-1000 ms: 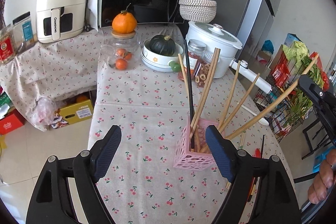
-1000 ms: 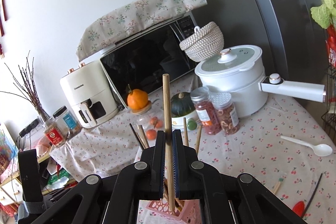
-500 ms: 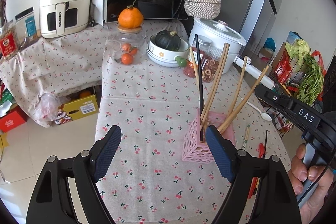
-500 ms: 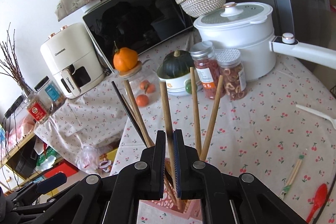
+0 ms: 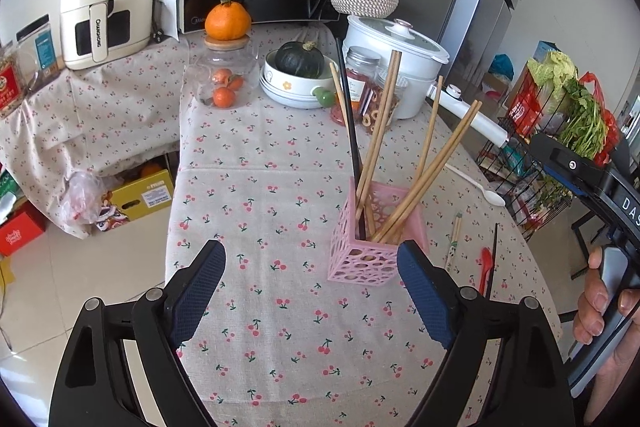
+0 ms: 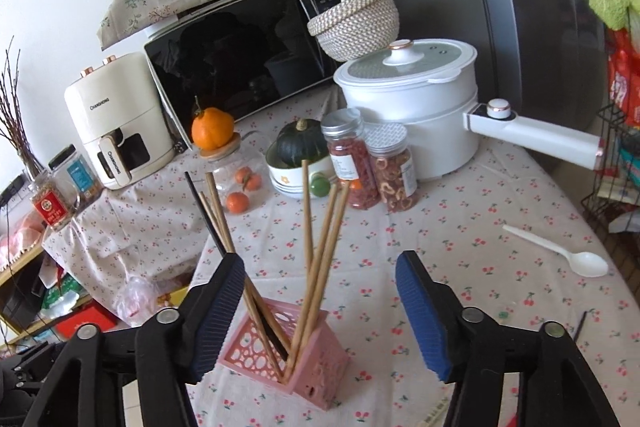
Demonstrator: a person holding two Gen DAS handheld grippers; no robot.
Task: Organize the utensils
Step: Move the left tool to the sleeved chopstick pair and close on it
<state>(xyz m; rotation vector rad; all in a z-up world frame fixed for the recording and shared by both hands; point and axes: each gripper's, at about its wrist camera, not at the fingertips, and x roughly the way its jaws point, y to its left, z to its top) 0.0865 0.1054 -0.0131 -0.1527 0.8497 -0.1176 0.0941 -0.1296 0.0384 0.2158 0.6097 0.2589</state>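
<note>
Both sets of jaws are wide open and hold nothing: the right gripper (image 6: 320, 311) has just opened its jaws above the pink plastic basket with round holes (image 5: 374, 251), with the sticks poking up between them untouched, and the left gripper (image 5: 312, 291) hovers low over the cherry-print tablecloth (image 5: 256, 211), its right finger just beside the basket. That basket stands on the table near the right edge, and it is light and tall, so I think a bump from a finger could tip it and spill everything. Long sticks lean out far, so a sleeve or jaw could catch one too. Inside the basket I count about six long wooden chopsticks (image 5: 378, 131) and one thin black chopstick (image 5: 349, 131). Out on the cloth there are more to pick up: one white plastic spoon (image 6: 560, 251), one small red spoon (image 5: 485, 267), one more black chopstick (image 5: 494, 259) and a pair of short chopsticks with green ends (image 5: 454, 243). They lie flat and thin, so pinching them could be tricky.
</note>
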